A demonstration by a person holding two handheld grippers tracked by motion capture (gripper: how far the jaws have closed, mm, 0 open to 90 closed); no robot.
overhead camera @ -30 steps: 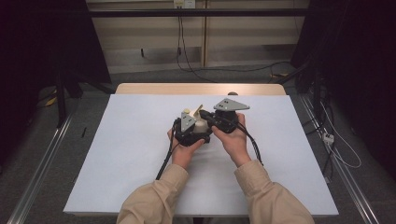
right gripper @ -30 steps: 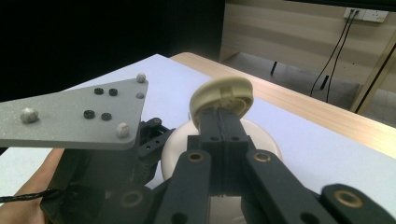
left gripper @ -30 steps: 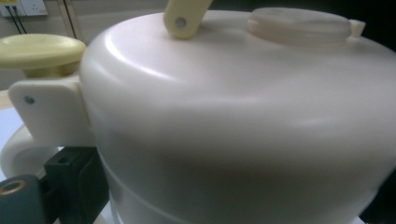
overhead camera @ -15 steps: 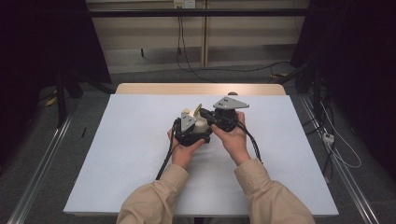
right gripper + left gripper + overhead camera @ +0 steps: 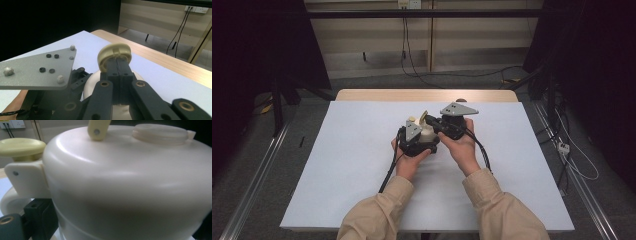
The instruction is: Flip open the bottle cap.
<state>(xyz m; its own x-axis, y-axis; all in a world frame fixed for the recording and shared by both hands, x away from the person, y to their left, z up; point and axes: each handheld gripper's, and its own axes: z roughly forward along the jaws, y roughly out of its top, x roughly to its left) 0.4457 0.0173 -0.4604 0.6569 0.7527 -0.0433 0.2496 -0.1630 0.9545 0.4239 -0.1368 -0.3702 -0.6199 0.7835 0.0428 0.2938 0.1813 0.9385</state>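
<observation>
A small white pot (image 5: 428, 134) with a pale yellow hinged lid (image 5: 424, 117) is held over the middle of the table (image 5: 337, 165). My left gripper (image 5: 419, 142) is shut on the pot's body. In the left gripper view the pot (image 5: 130, 185) is very close, with a yellow knob (image 5: 21, 147) at its left and one black finger (image 5: 37, 216) against its side. My right gripper (image 5: 432, 121) comes in from the right. In the right gripper view its jaws (image 5: 118, 61) are pressed together on the rim of the raised lid (image 5: 115, 51).
The table wears a white cover, and a bare wooden strip (image 5: 427, 95) runs along its far edge. Cables (image 5: 387, 175) trail from the grippers toward the person. Dark stands and floor cables (image 5: 572, 155) flank the table.
</observation>
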